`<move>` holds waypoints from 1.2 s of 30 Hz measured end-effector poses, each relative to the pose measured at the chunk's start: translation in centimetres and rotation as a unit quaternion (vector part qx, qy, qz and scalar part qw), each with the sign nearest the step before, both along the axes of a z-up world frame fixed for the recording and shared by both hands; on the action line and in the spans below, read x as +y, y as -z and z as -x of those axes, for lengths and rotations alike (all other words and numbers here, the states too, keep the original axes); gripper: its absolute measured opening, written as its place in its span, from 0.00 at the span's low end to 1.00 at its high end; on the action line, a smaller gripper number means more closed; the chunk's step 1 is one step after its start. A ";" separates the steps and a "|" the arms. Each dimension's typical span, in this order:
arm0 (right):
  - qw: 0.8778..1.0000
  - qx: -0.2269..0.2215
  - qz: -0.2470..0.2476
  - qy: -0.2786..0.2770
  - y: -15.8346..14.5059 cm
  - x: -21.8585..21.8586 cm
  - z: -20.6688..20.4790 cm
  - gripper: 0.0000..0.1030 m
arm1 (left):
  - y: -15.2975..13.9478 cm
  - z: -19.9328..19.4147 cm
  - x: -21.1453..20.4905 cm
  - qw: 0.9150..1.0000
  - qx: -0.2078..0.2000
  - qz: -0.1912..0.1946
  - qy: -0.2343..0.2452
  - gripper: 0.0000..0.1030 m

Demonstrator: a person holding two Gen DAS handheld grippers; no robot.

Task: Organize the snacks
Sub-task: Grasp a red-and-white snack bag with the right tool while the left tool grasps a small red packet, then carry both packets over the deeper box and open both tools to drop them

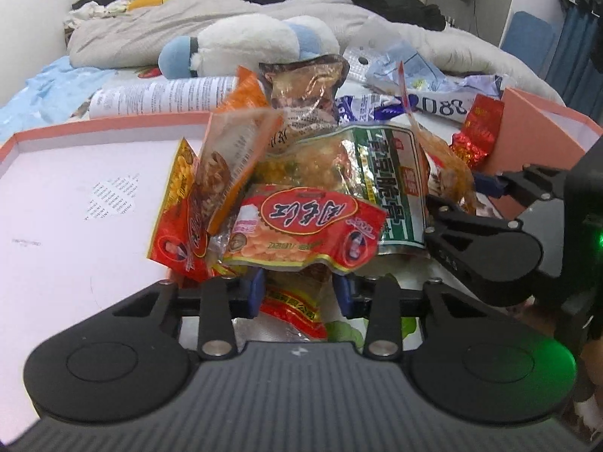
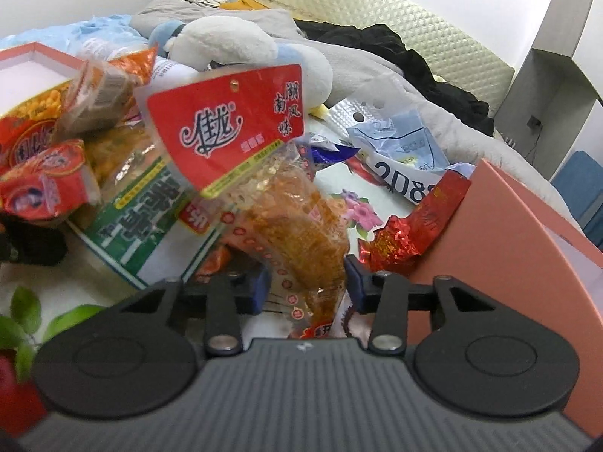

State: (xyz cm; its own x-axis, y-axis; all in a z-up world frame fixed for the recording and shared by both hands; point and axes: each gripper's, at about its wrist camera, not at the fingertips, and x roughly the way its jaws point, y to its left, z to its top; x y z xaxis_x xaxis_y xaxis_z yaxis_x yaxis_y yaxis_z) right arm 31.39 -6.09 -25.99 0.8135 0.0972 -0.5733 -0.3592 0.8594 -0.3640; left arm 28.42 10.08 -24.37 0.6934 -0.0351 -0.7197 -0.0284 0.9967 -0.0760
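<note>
Snacks: we find left claw [image 1: 299, 295] gripping a red-orange crinkly packet [image 1: 292, 307], right claw [image 2: 307, 288] an orange clear-film pouch [image 2: 297, 226]; either may slip, toppling the pile ahead.

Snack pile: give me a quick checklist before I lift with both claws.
1. Left claw around a packet: ok, red-and-yellow packet between the fingers.
2. Left pads pressing it: cannot tell.
3. Right claw around the orange snack bag: ok.
4. Right pads pressing it: cannot tell.
5. Pink box tray has bare floor: ok.
6. Load free of the pile: not ok, the peanut packet lies over the left claw's packet.
</note>
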 end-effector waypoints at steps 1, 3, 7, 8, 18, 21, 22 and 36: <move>1.000 0.003 -0.005 0.001 -0.2 -0.1 0.2 0.39 | -0.1 0.1 -0.1 1.000 -0.002 -0.001 0.000 0.38; 1.000 0.006 -0.011 0.002 -0.6 -0.3 0.7 0.36 | -0.4 0.4 -0.2 1.000 -0.005 0.007 -0.001 0.37; 1.000 0.010 -0.022 0.005 -1.7 -1.0 2.1 0.32 | -0.9 1.7 -0.5 1.000 -0.009 0.014 -0.002 0.33; 1.000 0.012 -0.026 0.006 -2.0 -1.2 2.5 0.32 | -1.1 2.0 -0.5 1.000 -0.010 0.019 -0.003 0.27; 0.996 0.041 -0.082 0.012 -4.9 -3.3 6.0 0.30 | -3.3 4.9 -1.4 0.999 -0.007 0.036 -0.019 0.12; 0.993 0.053 -0.100 0.022 -5.8 -4.2 6.9 0.29 | -4.4 6.0 -1.7 0.999 -0.004 0.049 -0.022 0.11; 0.992 0.061 -0.108 0.025 -6.1 -4.6 7.2 0.29 | -4.7 6.4 -1.9 0.998 -0.002 0.053 -0.023 0.10; 0.982 0.096 -0.157 0.032 -9.8 -8.8 12.9 0.29 | -9.2 12.1 -5.2 0.997 -0.006 0.079 -0.015 0.07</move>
State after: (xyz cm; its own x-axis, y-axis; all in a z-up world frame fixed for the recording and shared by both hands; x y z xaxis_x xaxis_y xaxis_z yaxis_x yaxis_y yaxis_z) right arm 18.52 -14.84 -16.21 0.7029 0.2459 -0.6674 -0.3366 0.9416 -0.0076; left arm 16.28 4.85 -15.17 0.7044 -0.1257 -0.6986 -0.0570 0.9710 -0.2322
